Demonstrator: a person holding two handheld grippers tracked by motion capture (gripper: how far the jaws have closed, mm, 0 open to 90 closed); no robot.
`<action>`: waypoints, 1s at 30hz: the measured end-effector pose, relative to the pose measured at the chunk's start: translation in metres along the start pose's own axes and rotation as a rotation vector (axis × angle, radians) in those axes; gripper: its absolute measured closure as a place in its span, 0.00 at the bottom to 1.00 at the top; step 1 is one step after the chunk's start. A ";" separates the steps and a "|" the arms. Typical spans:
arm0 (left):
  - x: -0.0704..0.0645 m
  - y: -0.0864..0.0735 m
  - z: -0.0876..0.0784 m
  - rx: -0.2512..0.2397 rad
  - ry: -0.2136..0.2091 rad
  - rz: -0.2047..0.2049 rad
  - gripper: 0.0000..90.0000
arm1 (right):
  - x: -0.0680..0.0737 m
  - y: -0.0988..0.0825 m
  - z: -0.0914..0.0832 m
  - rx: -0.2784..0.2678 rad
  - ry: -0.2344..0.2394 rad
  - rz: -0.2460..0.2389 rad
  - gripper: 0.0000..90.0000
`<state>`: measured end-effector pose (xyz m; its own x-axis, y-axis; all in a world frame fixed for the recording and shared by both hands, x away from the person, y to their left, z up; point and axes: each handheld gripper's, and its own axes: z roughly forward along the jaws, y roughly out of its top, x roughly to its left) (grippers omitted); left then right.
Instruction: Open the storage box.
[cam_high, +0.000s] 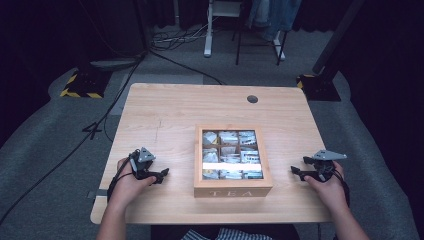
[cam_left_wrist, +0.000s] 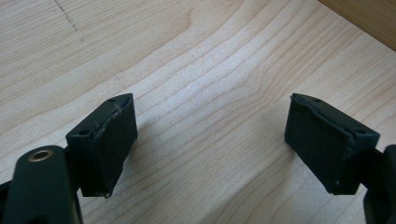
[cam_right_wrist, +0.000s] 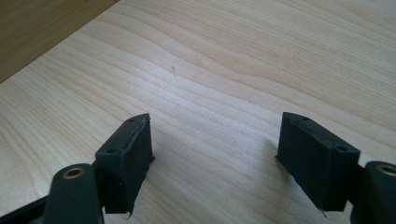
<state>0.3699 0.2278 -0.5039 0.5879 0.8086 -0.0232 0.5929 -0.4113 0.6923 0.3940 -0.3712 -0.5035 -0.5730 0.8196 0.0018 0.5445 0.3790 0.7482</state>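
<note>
1. We see a wooden tea box (cam_high: 233, 189) standing on the light wooden counter (cam_high: 165, 107), near its front edge and about midway between the two grippers.
2. The box has the word TEA on its front wall, and its top shows a grid of compartments filled with tea bags (cam_high: 231, 154); a bright glare runs across the middle row.
3. Our left gripper (cam_high: 162, 174) rests low over the counter to the left of the box, apart from it, with its tips pointing toward the box.
4. In the left gripper view its jaws stand wide apart with only bare wood grain between them, and a darker wooden edge shows in the top right corner.
5. Our right gripper (cam_high: 296, 172) sits to the right of the box, also apart from it and pointing toward it.
6. In the right gripper view its jaws are likewise spread wide and grip nothing, with bare counter between them.
7. A round hole (cam_high: 252, 99) sits near the counter's far edge.
</note>
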 end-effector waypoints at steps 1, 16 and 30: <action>0.000 0.000 0.000 0.000 0.000 0.000 0.20 | 0.000 0.000 0.000 0.001 0.000 0.000 0.29; 0.001 0.004 -0.008 0.000 0.000 -0.012 0.28 | 0.000 0.000 0.000 0.001 0.000 0.000 0.29; -0.015 0.025 -0.030 -0.036 -0.011 0.003 0.29 | 0.000 0.000 0.000 0.001 0.000 -0.001 0.29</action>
<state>0.3592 0.2180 -0.4649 0.5962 0.8023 -0.0288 0.5712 -0.3986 0.7176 0.3940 -0.3712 -0.5035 -0.5731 0.8195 0.0013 0.5446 0.3797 0.7478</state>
